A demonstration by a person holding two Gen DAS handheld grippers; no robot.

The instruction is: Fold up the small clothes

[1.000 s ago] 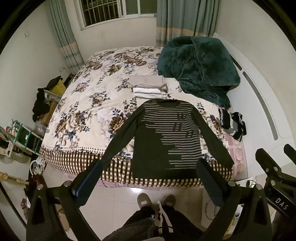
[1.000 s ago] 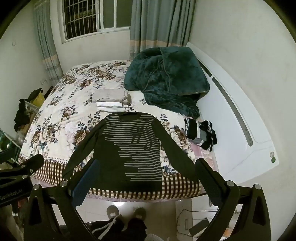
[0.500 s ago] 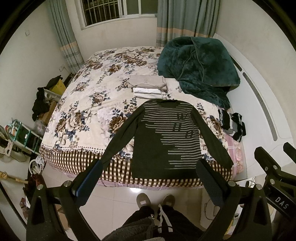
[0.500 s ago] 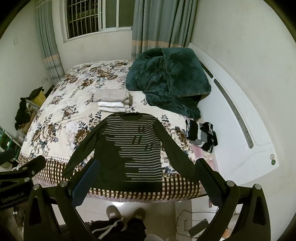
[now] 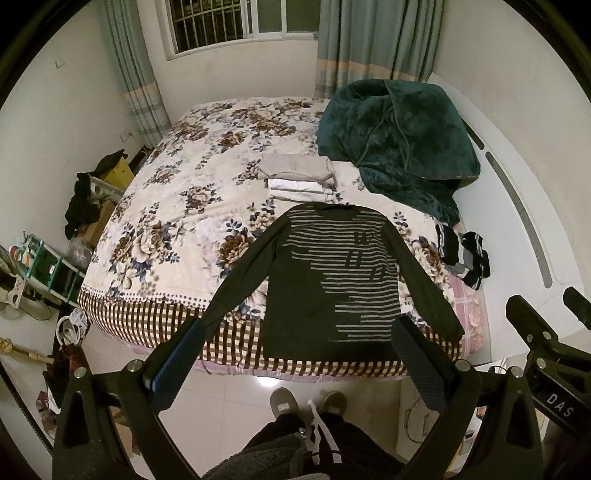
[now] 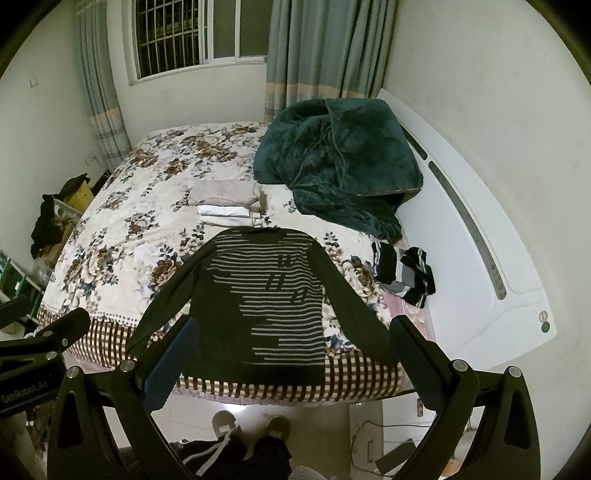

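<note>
I am looking into a home bedroom: a floral-quilted bed (image 5: 177, 229) fills the middle, a barred window (image 5: 236, 22) with curtains (image 5: 373, 44) at 12 o'clock.

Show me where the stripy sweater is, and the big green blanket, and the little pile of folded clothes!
stripy sweater (image 5: 332, 280): left wrist view, middle of its chest.
green blanket (image 5: 399, 136): left wrist view, centre of the crumpled heap.
pile of folded clothes (image 6: 225, 194): right wrist view, the beige top piece.

Teal blanket (image 5: 399, 144) heaped on floral bedspread (image 5: 177, 206); barred window (image 6: 195, 35).
</note>
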